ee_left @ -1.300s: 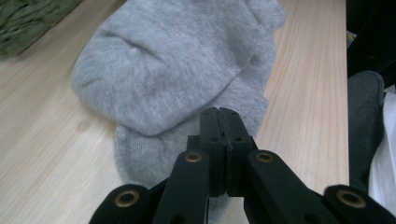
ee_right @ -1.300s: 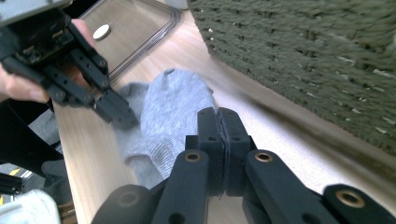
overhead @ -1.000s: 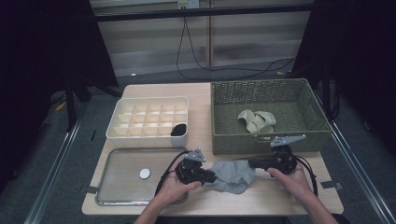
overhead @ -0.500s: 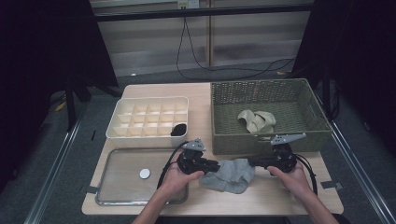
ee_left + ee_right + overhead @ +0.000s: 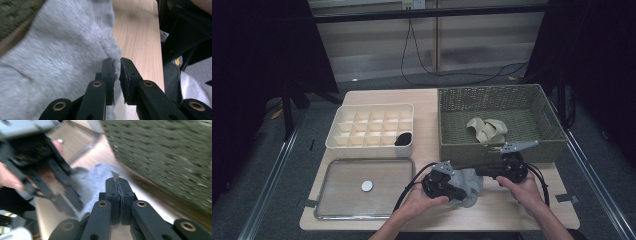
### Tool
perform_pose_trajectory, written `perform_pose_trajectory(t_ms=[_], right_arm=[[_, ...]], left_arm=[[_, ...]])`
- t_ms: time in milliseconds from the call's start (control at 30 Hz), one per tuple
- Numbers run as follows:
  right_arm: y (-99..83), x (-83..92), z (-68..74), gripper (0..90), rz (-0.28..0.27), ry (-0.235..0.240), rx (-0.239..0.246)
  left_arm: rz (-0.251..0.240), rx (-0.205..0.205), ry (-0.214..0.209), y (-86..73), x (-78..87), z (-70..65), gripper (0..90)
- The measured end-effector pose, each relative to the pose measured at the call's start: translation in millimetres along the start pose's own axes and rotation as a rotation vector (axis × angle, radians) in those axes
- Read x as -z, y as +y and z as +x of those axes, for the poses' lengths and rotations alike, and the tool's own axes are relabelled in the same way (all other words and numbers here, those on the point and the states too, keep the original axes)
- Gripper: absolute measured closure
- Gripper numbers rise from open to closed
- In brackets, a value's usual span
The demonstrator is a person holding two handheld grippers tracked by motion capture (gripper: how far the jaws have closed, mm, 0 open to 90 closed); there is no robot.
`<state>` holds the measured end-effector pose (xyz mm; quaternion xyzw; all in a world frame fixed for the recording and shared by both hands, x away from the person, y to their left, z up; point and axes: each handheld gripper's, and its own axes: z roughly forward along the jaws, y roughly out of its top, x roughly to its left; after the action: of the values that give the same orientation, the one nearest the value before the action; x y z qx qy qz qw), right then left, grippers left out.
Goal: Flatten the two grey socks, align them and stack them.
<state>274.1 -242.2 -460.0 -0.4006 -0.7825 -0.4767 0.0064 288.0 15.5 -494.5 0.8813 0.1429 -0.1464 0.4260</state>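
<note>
Both hands at the near edge of the table, forearms coming in from the bottom of the high view, each angled inward toward the grey sock bunched on the wood between them, just in front of the wicker basket.

Left hand: palm wrapped under the gripper body, wrist bent so the left gripper points roughly level toward the right, onto the sock's near-left part. Cable loops off to the left, past the corner of the metal tray.

Left gripper view: left gripper jaws have just been closing, now a narrow slit apart. Tips sit at the sock's edge, a fold of fabric right at them; can't tell whether any cloth is actually pinched, the gap looks clear.

Right hand: gripping from below and behind, right gripper pointing left, roughly level, grey plate on top. Tips at the sock's far-right edge, close to the basket's front wall.

Right gripper view: right gripper jaws fully pressed together, a bit of the sock's edge pinched at the tips. Basket wall runs along the right, blurred.

Also on the table: a divided organiser tray with a dark rolled item in one near cell, a beige sock lying in the basket, and a small white disc on the metal tray.
</note>
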Motion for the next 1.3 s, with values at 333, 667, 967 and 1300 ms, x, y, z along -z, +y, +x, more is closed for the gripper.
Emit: perform_pose_trajectory(t_ms=[333, 667, 967, 1300], right_arm=[[-1.9, -1.2, 22.2, 88.7, 0.005, 0.042, 0.039], [-14.7, -1.2, 44.2, 88.6, 0.024, 0.093, 0.058], [-29.8, -9.5, 61.8, 88.6, 0.082, 0.125, 0.069], [-45.0, -22.0, 65.4, 88.5, 0.162, 0.137, 0.066]], left_arm=[[0.036, -0.001, 0.066, -3.3, -8.4, 1.1, 81.5], [0.022, 0.010, 0.079, -4.6, -8.4, 2.4, 80.3], [0.005, 0.010, 0.089, -7.2, -5.5, 3.3, 79.8], [-0.024, 0.027, 0.134, -10.1, 18.6, -6.5, 78.7]])
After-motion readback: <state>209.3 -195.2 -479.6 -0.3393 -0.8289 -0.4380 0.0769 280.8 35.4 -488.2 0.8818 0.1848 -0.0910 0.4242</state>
